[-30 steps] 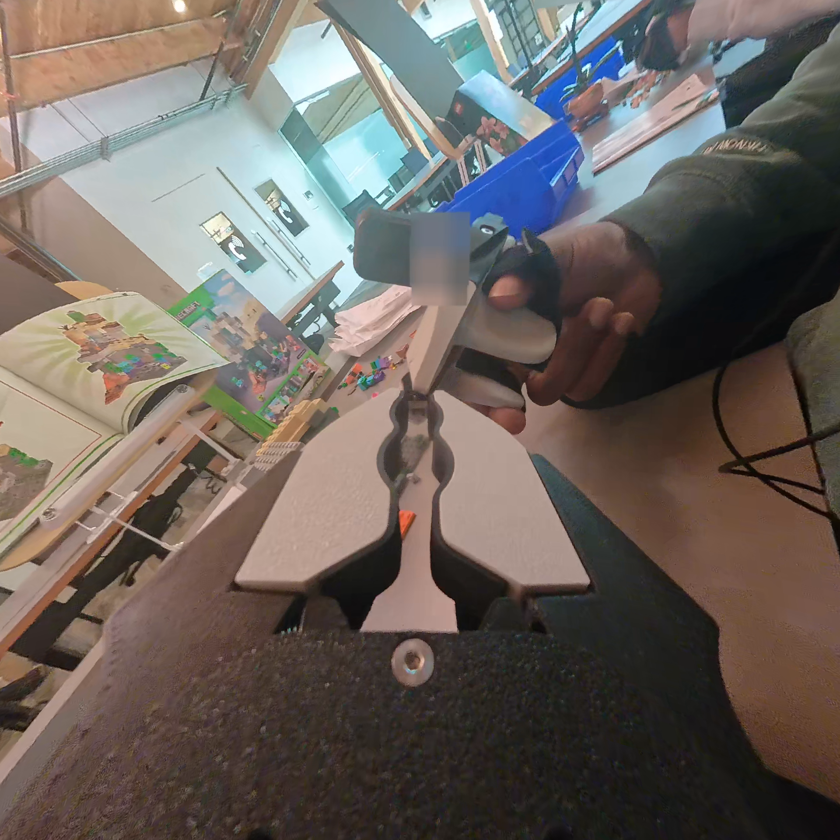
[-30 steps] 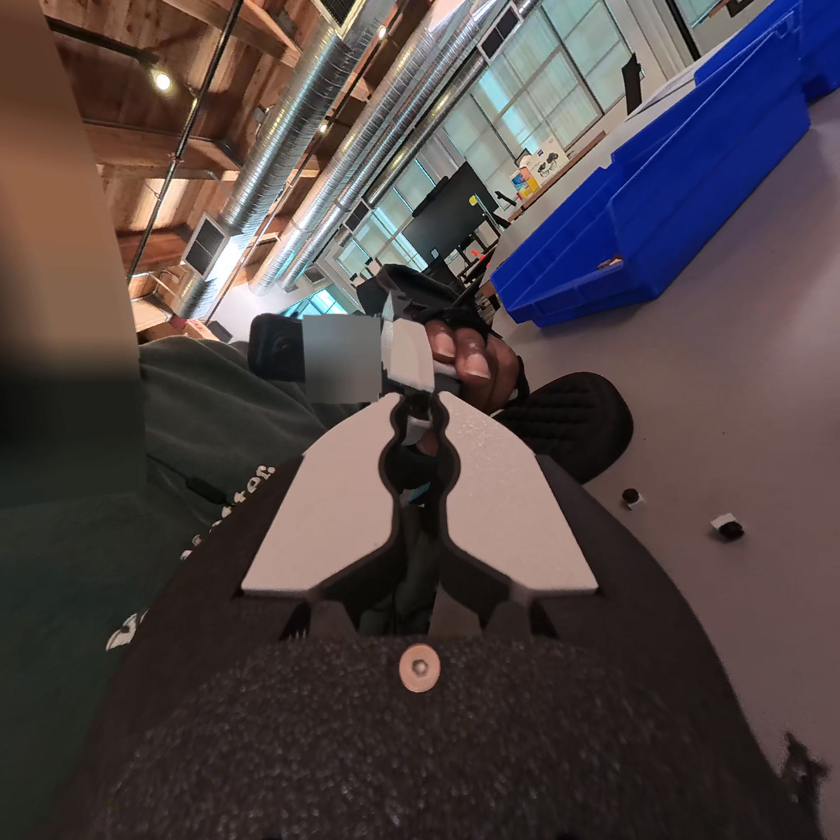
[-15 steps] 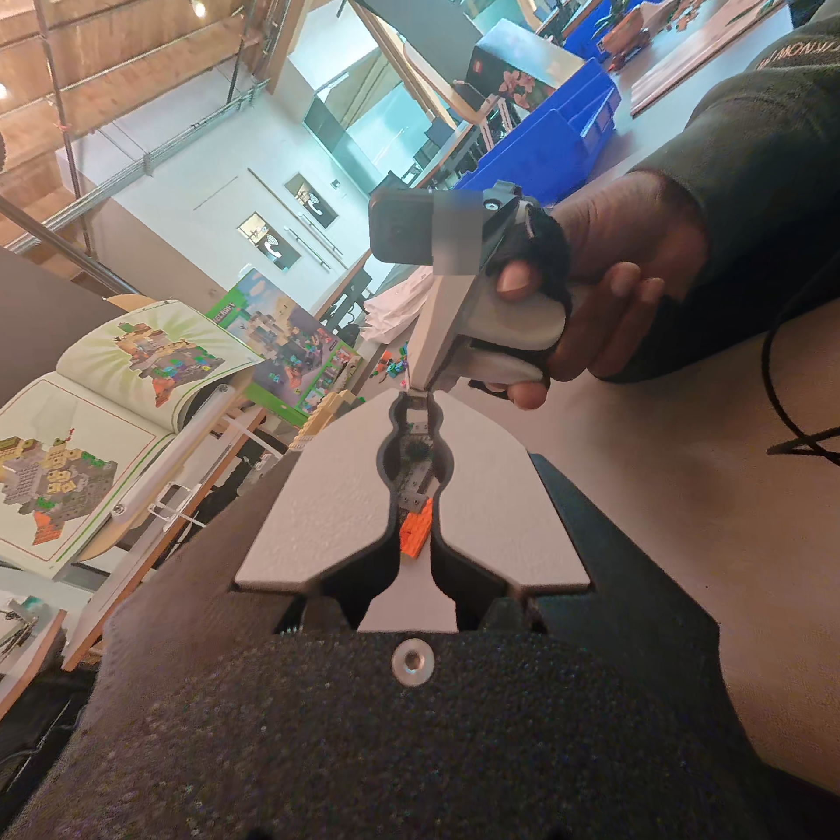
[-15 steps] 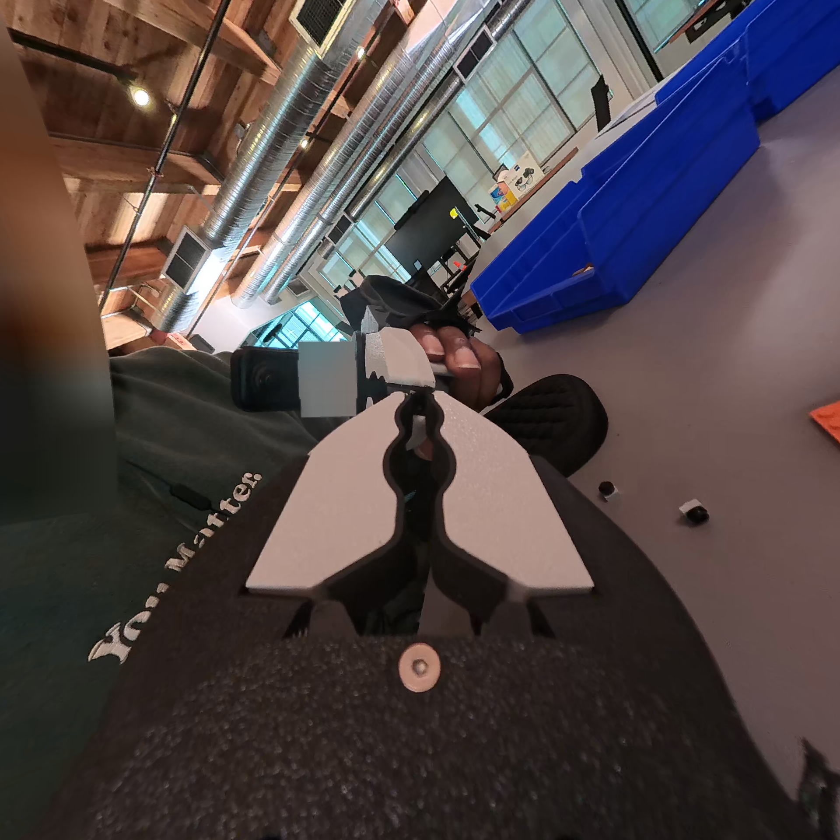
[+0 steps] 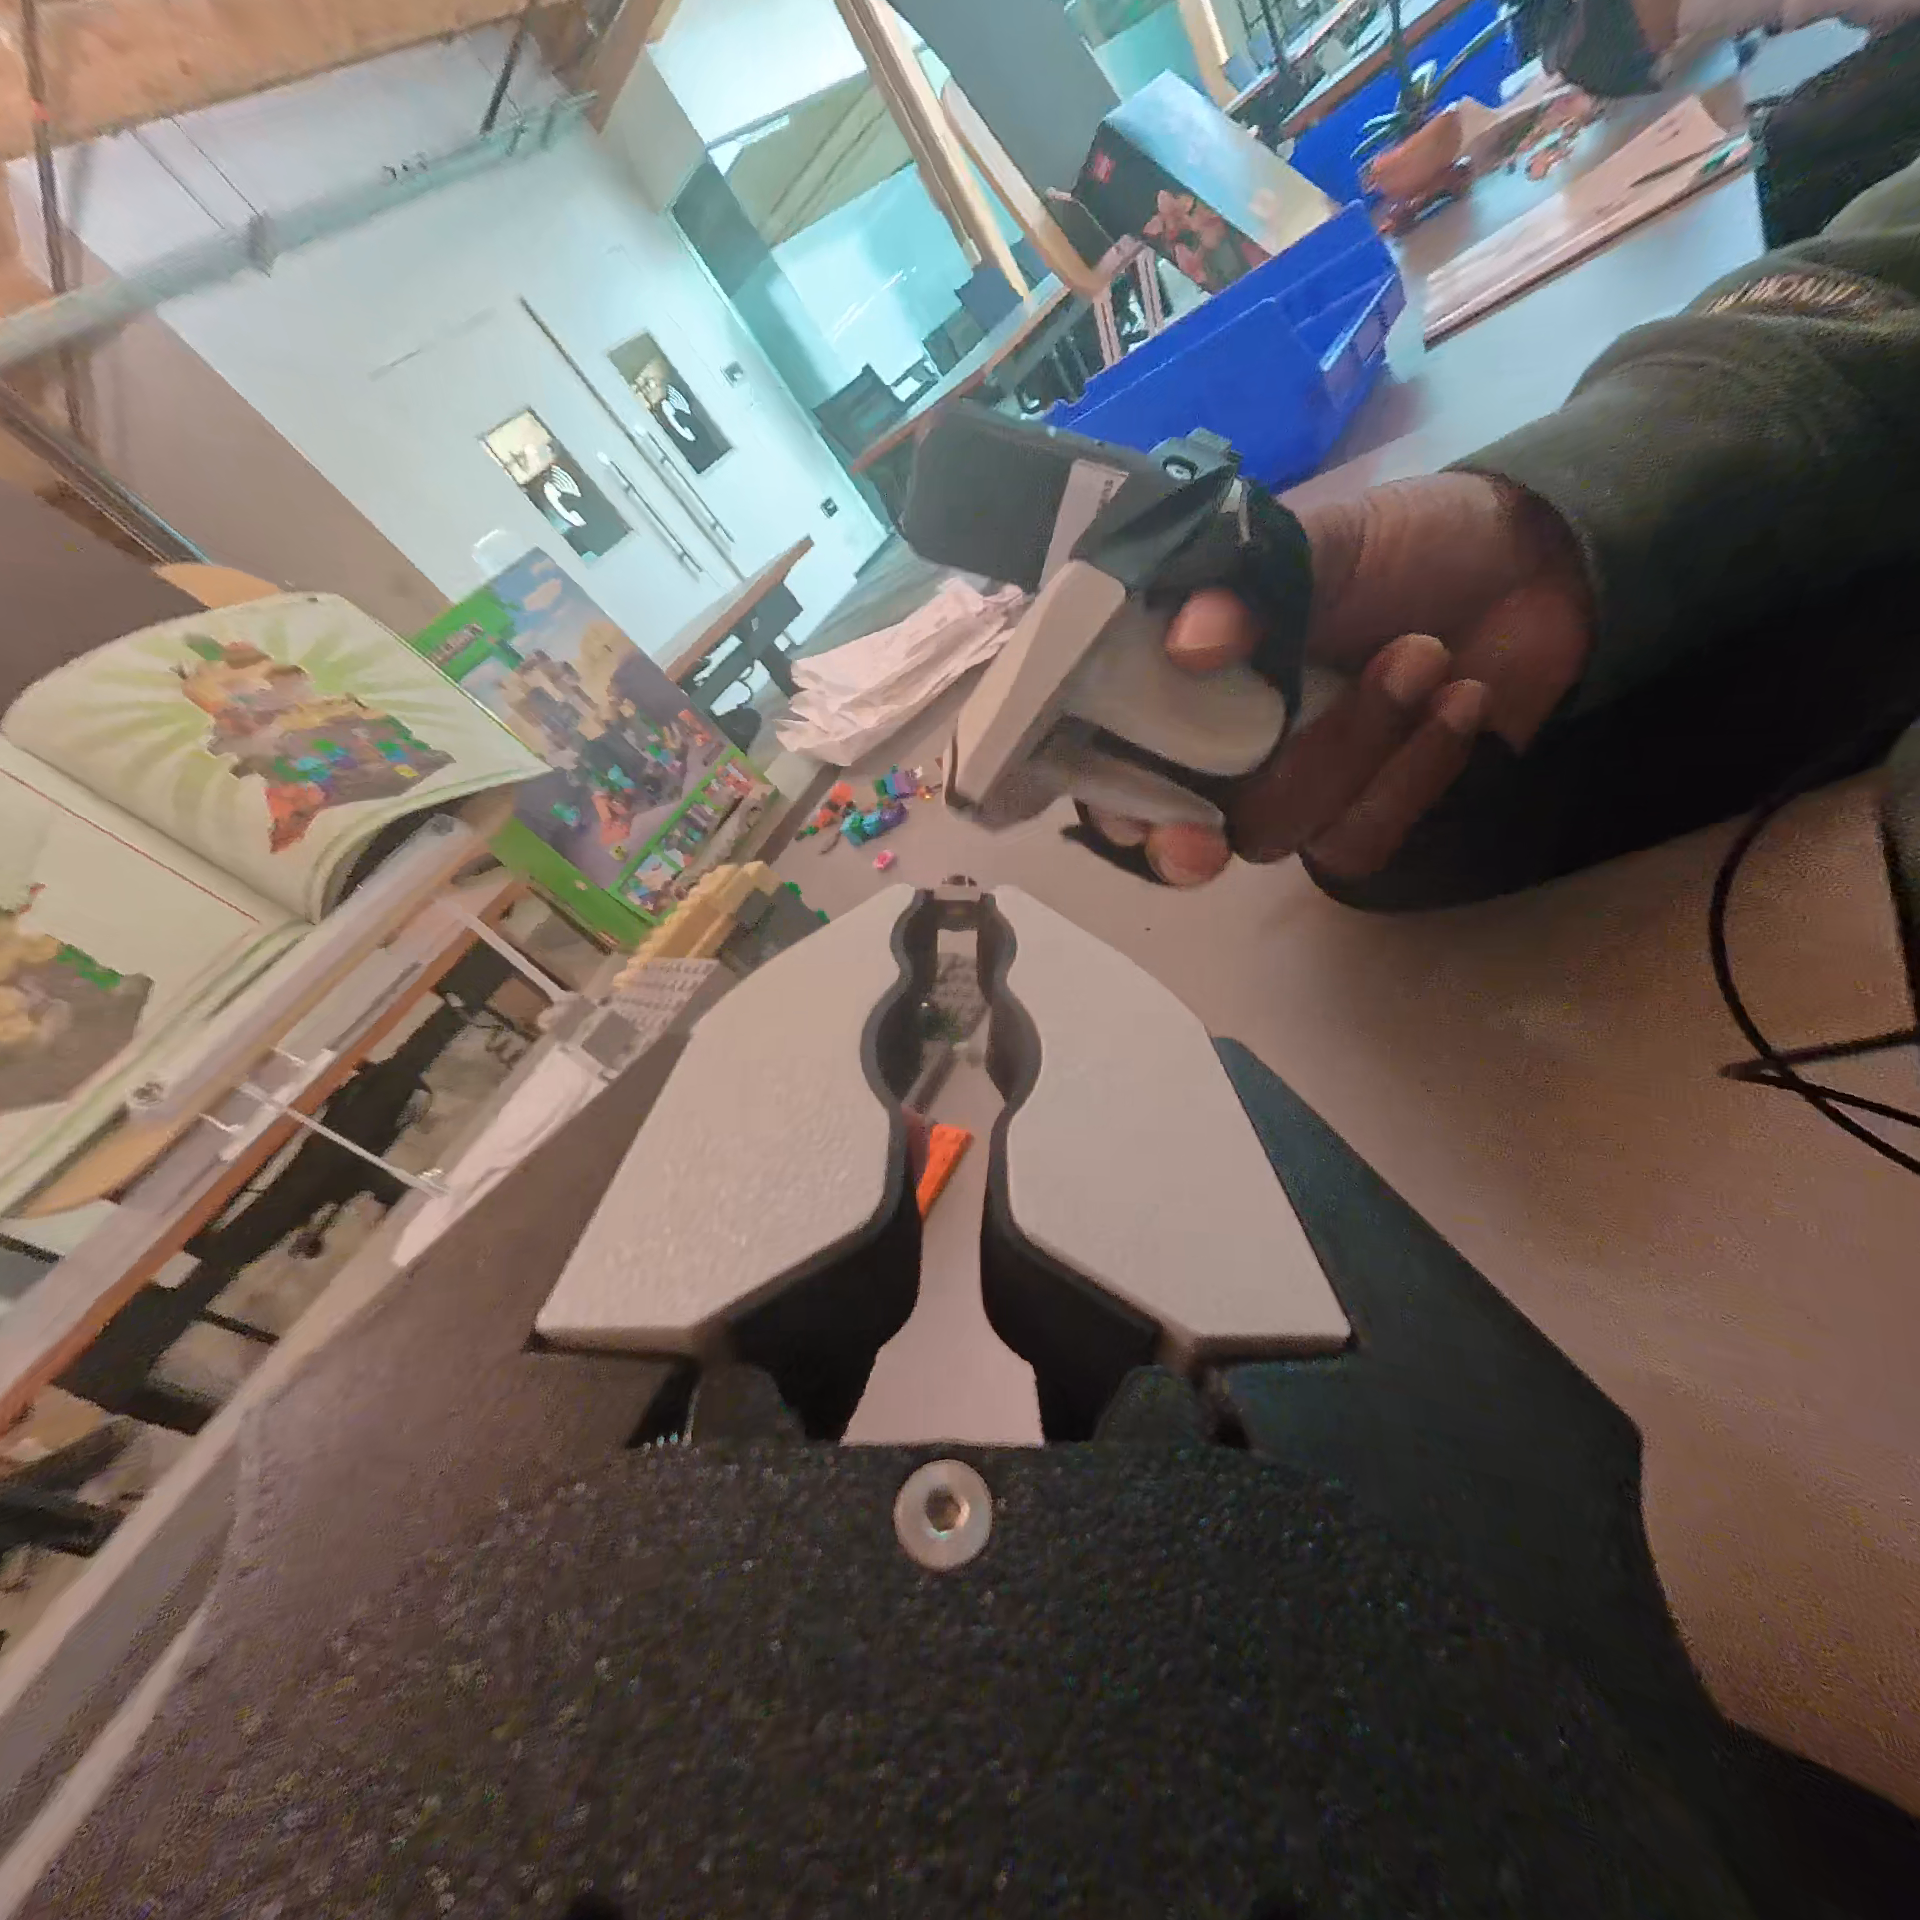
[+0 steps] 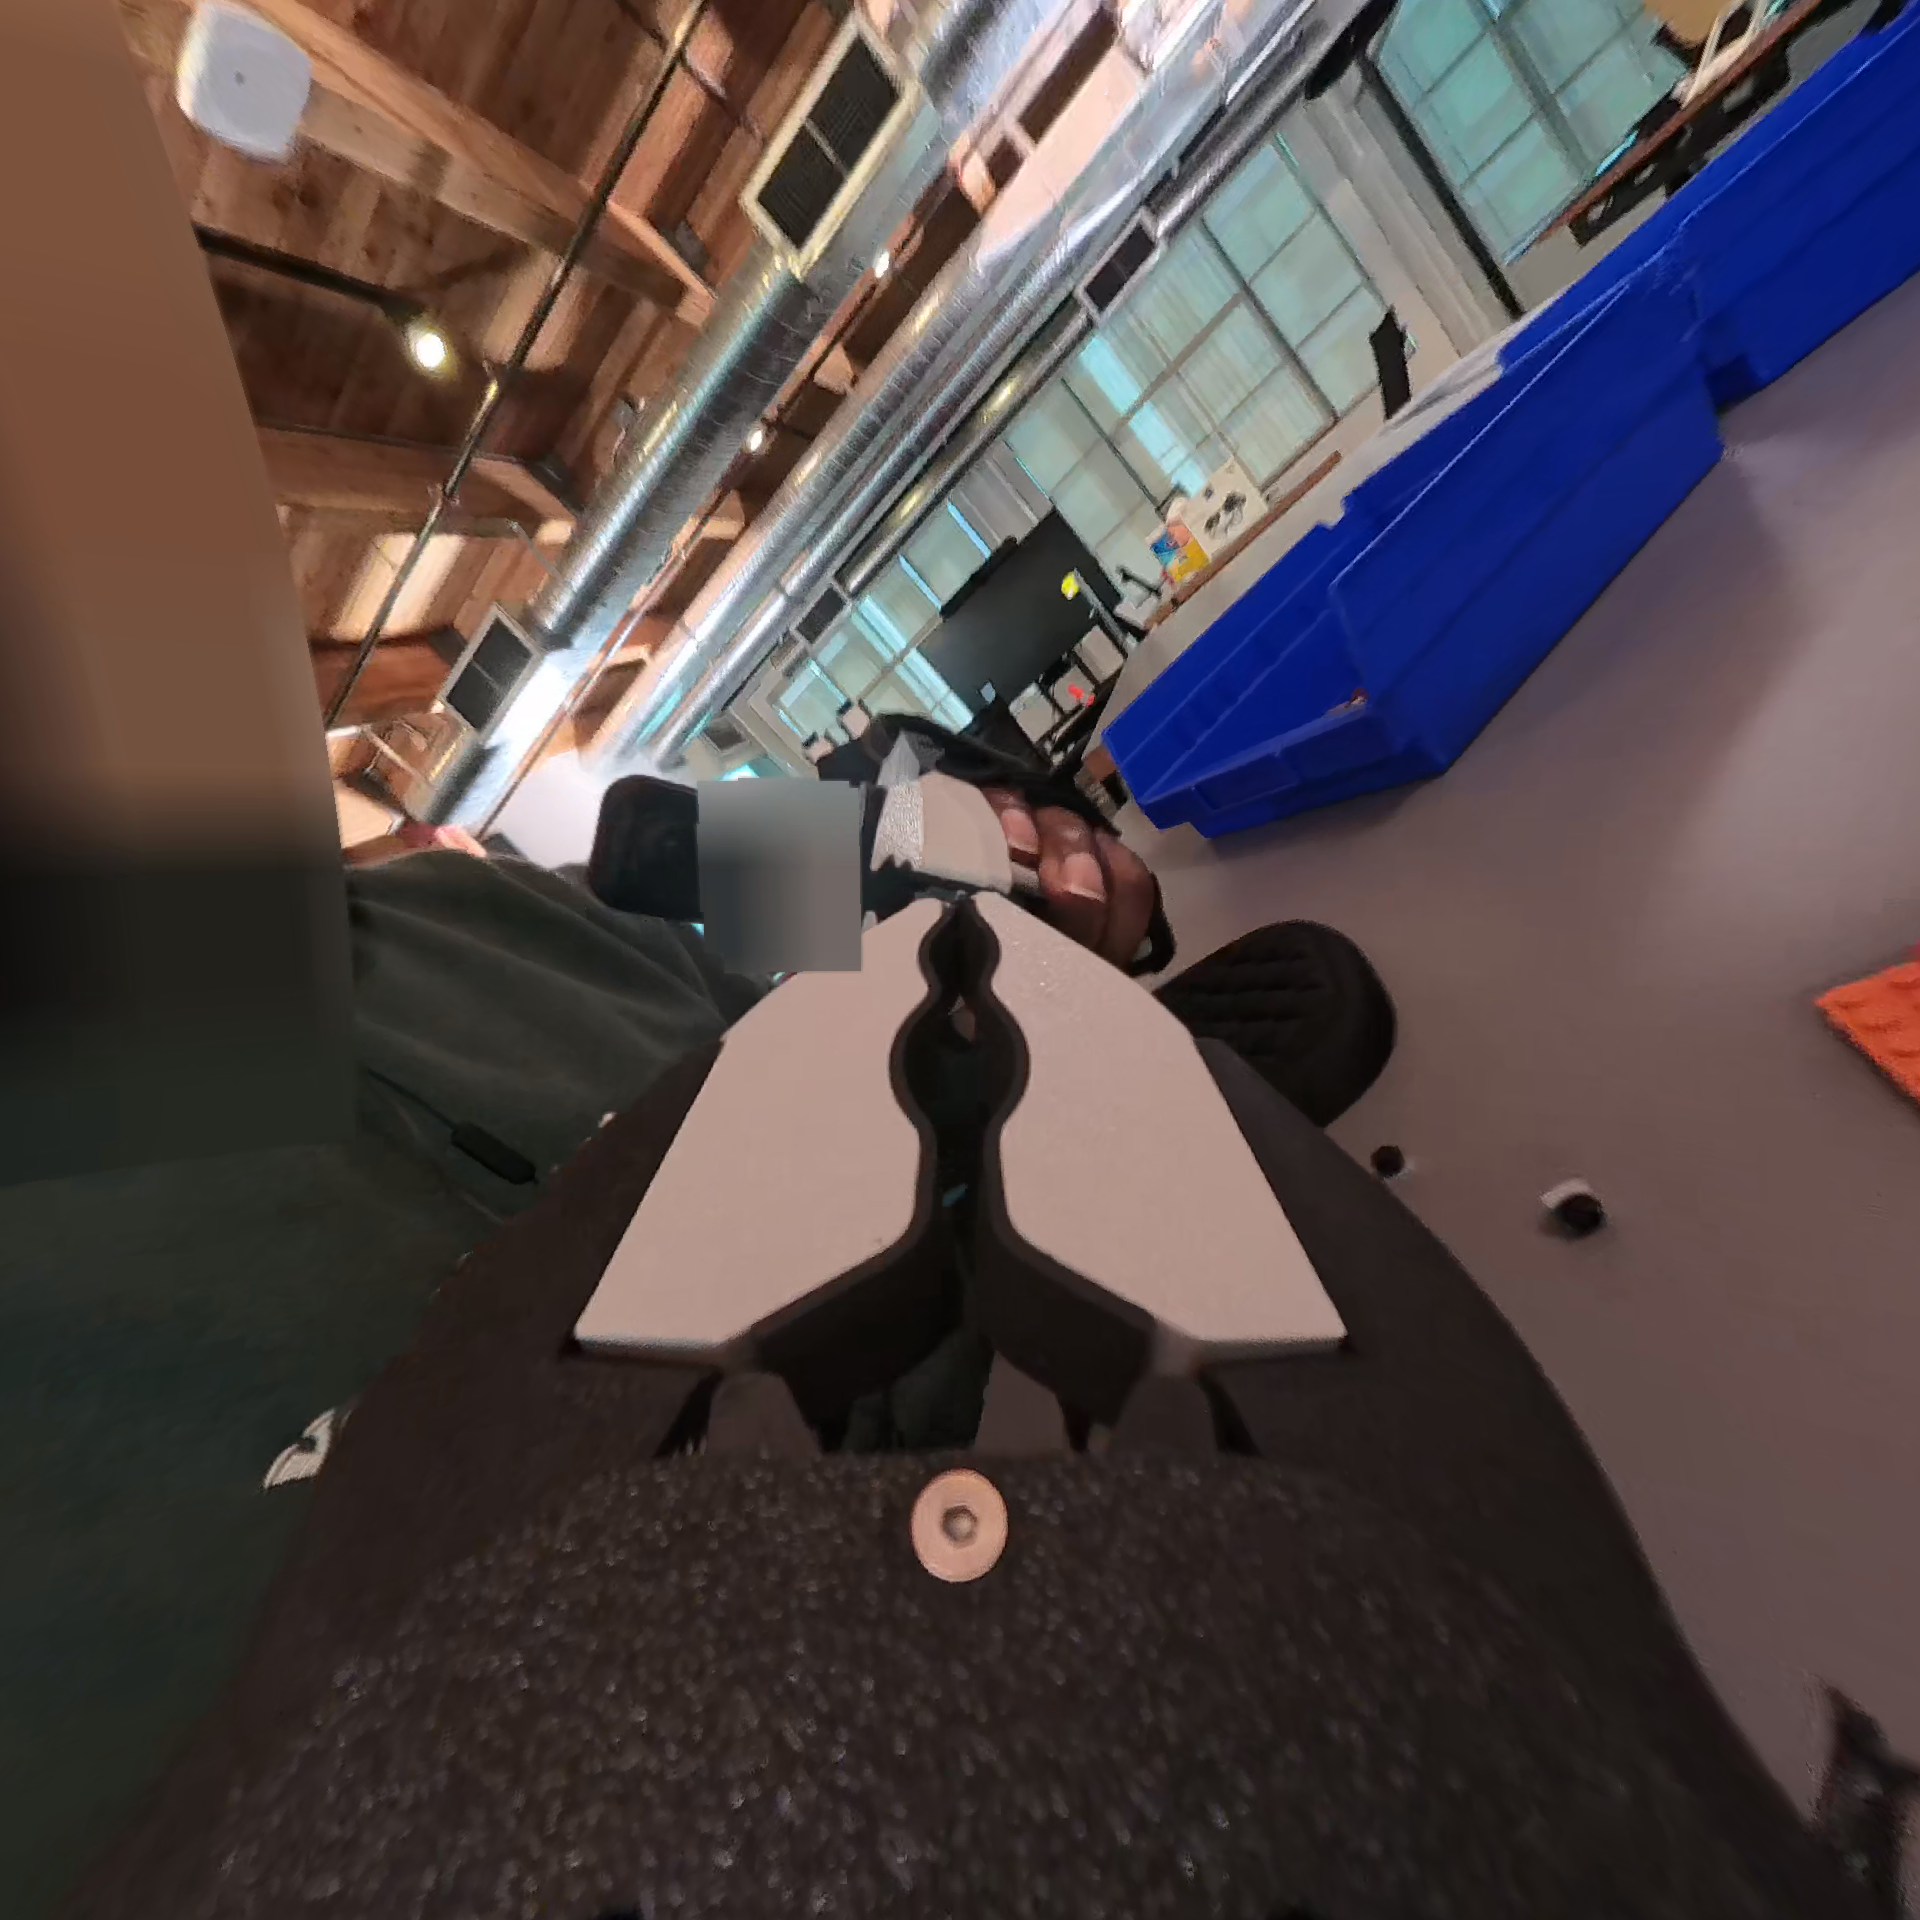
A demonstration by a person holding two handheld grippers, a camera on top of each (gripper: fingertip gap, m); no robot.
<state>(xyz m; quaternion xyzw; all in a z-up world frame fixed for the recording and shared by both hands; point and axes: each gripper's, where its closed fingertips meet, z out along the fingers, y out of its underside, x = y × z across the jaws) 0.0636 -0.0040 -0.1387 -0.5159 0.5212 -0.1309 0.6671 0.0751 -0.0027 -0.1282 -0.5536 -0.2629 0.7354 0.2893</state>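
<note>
Grey piece [image 5: 954,886] pinched in left tongs [image 5: 954,906]; right tongs [image 6: 951,912] pressed together, now drawn just clear, above desk [image 5: 1455,1195].

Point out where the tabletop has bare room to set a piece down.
Bare table lies between the left gripper and the black cable, and between the blue bins and two small black pieces. Crowded: loose bricks beside the open booklet.
</note>
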